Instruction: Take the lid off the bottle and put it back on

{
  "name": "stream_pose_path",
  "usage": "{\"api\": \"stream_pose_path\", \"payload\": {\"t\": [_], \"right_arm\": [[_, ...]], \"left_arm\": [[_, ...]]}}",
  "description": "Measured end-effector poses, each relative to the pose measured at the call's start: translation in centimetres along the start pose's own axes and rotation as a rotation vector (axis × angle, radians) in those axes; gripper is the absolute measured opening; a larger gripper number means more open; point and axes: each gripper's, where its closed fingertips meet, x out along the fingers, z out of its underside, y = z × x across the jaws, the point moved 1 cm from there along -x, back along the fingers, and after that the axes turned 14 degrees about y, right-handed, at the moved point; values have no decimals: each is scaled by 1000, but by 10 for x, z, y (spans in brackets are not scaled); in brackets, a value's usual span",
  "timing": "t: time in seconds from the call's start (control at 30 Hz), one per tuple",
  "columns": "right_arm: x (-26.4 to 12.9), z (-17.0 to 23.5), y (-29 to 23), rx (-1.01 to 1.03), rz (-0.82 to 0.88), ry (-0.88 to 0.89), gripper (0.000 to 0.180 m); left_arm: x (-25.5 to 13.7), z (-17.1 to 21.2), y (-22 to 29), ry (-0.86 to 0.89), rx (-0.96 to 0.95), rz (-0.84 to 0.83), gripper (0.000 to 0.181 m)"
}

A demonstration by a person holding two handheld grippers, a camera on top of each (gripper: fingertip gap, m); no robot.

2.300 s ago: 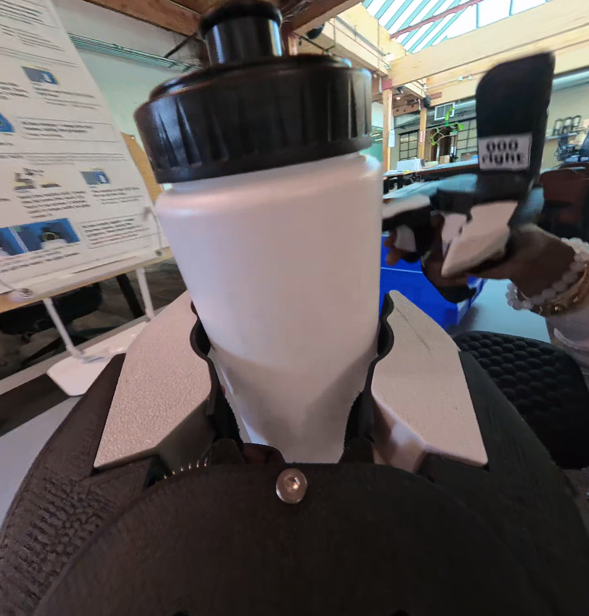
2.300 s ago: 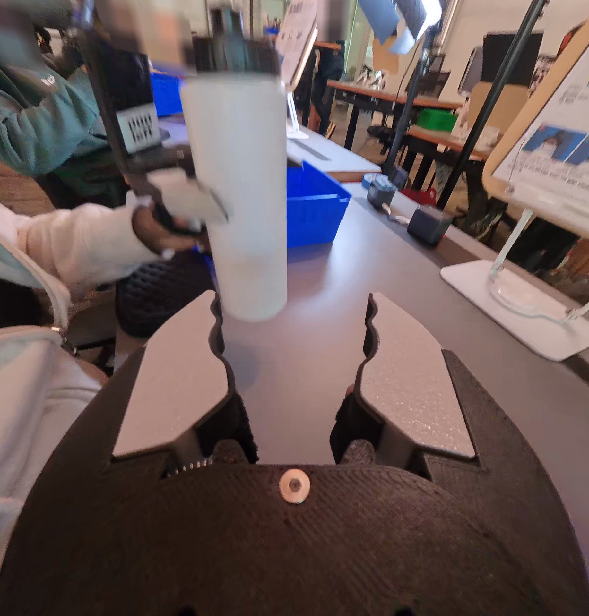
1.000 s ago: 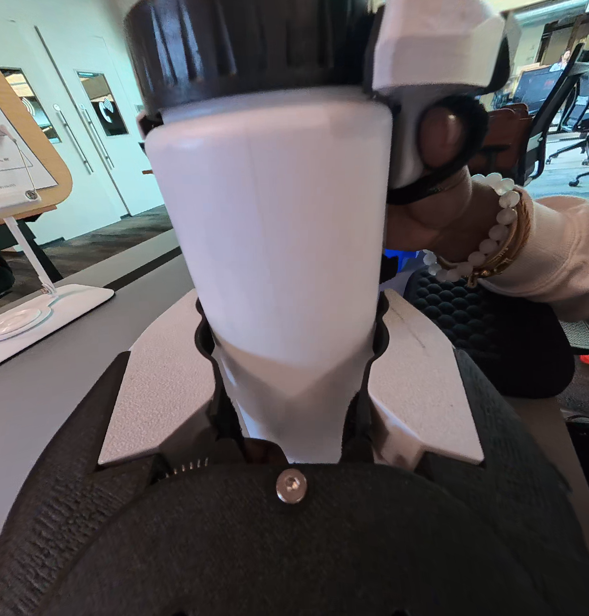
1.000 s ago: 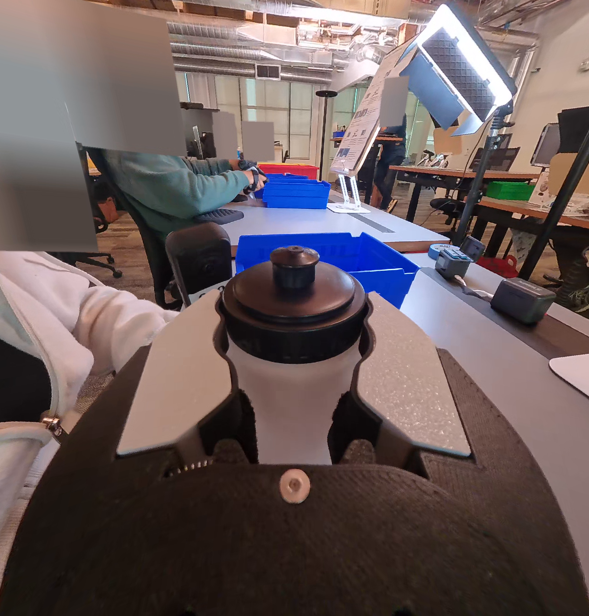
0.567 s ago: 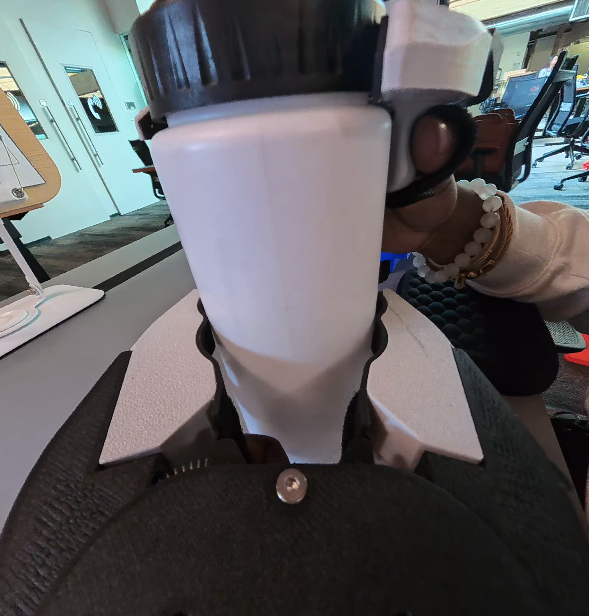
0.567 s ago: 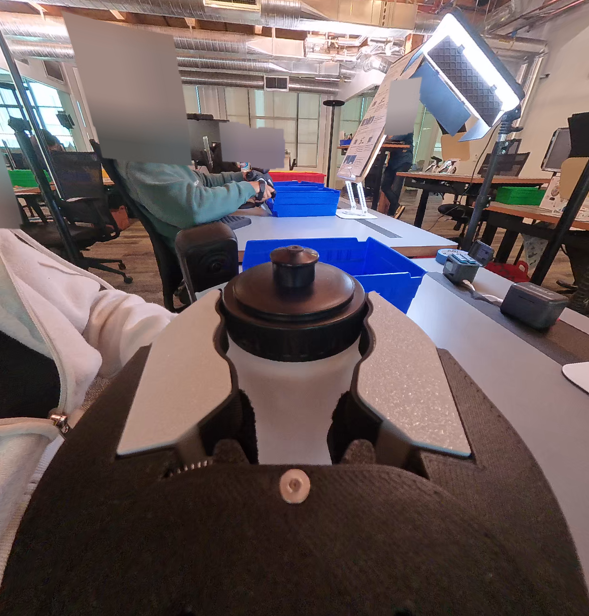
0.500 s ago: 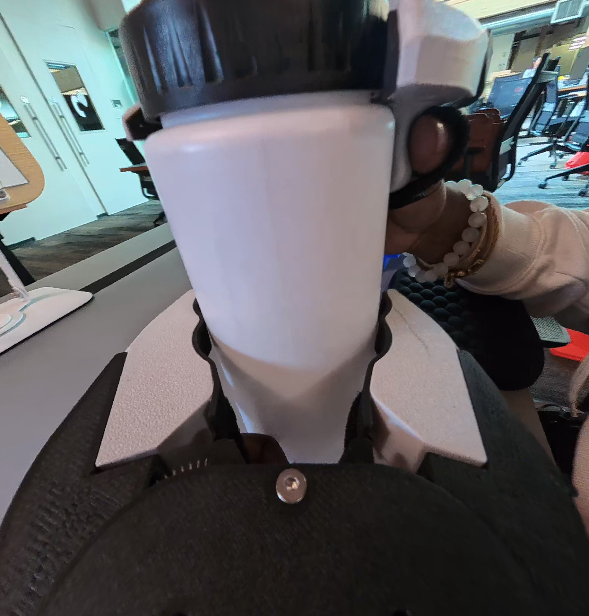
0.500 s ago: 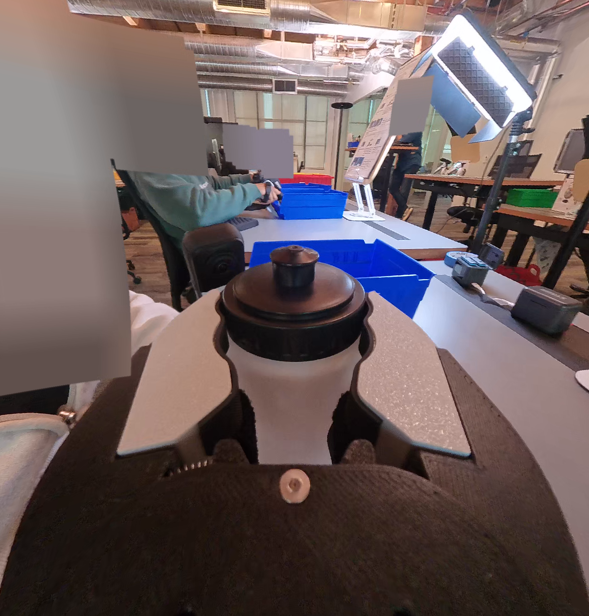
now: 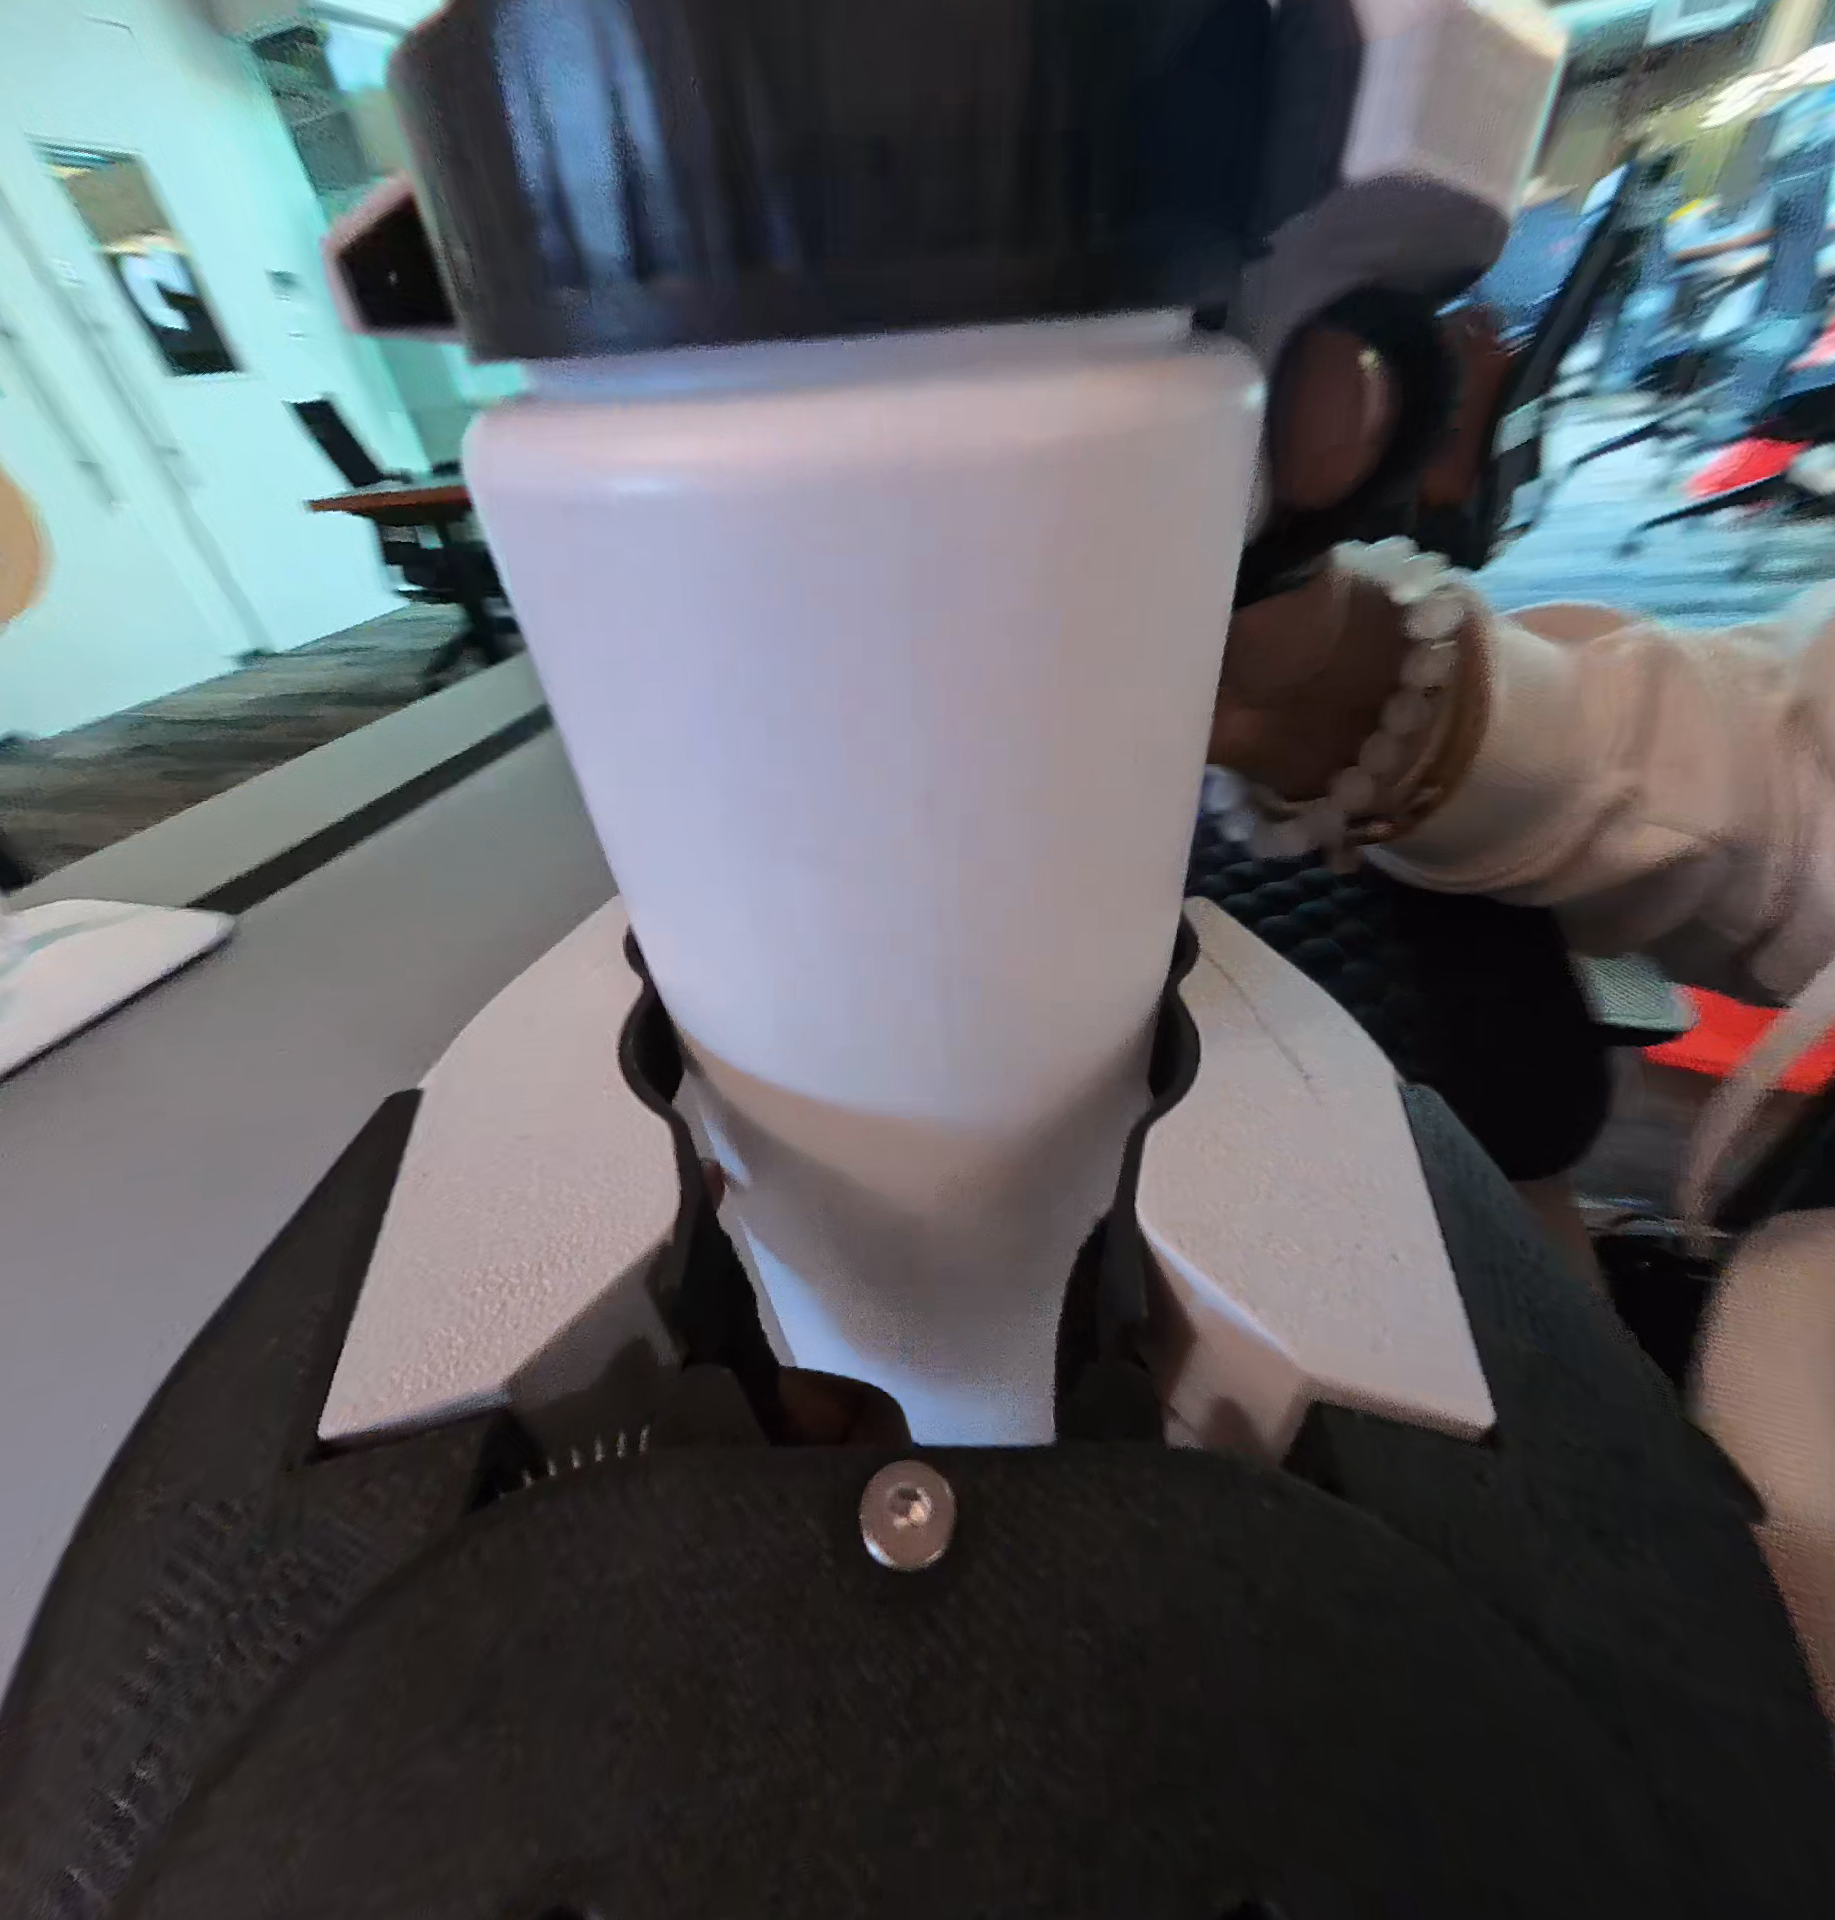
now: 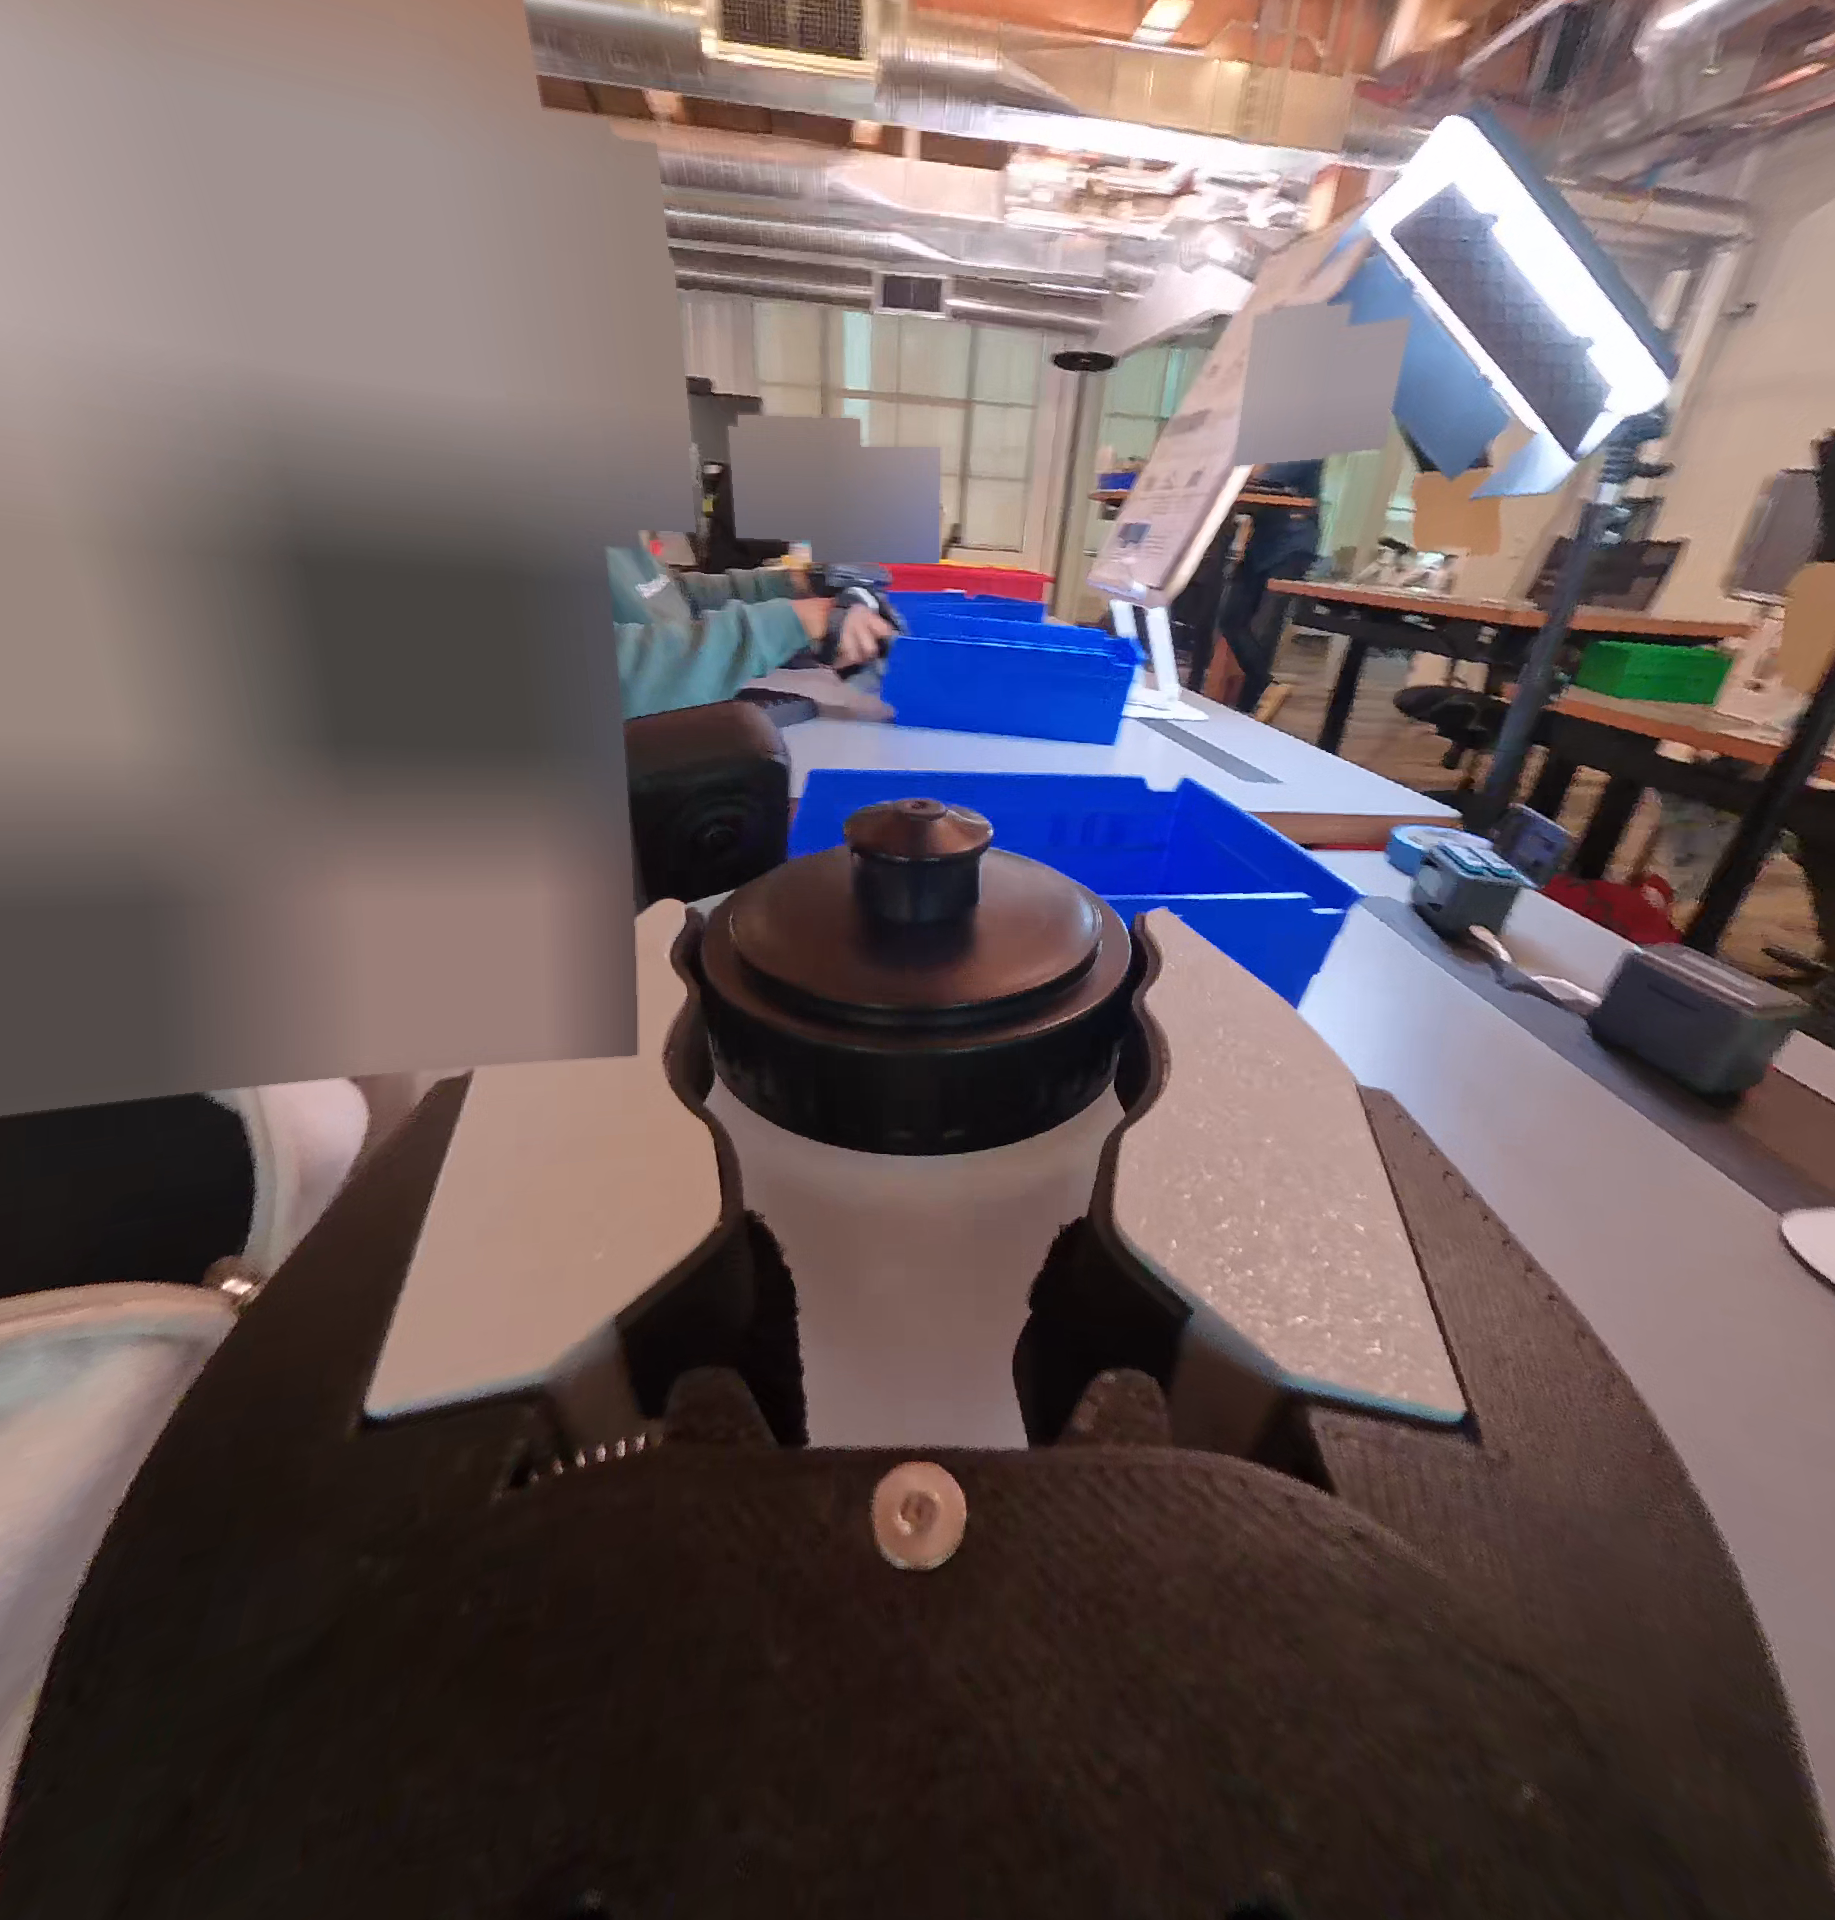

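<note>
Right wrist view: my right gripper (image 10: 913,1049) clamps the black lid (image 10: 908,997), newly twisted, seemingly loosening; left gripper (image 9: 908,1091) pinches the white bottle (image 9: 871,707) low, held off the grey table (image 9: 165,1091)

Grey table (image 10: 1515,1132). On it: a blue bin (image 10: 1183,831), a blue tape roll (image 10: 1412,844), two small grey boxes (image 10: 1692,1023) (image 10: 1464,888), and a white stand base (image 9: 71,961) at the edge.
</note>
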Motion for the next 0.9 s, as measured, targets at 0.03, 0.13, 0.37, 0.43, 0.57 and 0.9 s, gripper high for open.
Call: {"api": "stream_pose_path", "payload": {"t": [0.03,0.13,0.37,0.43,0.57,0.9], "right_arm": [[0,-1,-4,13,-37,10,77],[-1,-2,-5,34,-64,36,77],[-6,-4,1,89,-100,103,76],[-8,-4,5,112,-104,119,76],[-11,-4,6,139,-144,130,76],[-18,-11,-19,302,-476,213,77]], "left_arm": [[0,-1,4,14,-36,25,89],[2,-2,5,21,-34,15,89],[3,1,2,-17,-53,22,87],[5,2,1,-33,-65,27,87],[5,3,2,-55,-79,67,87],[0,-1,26,-62,-134,320,87]]}}
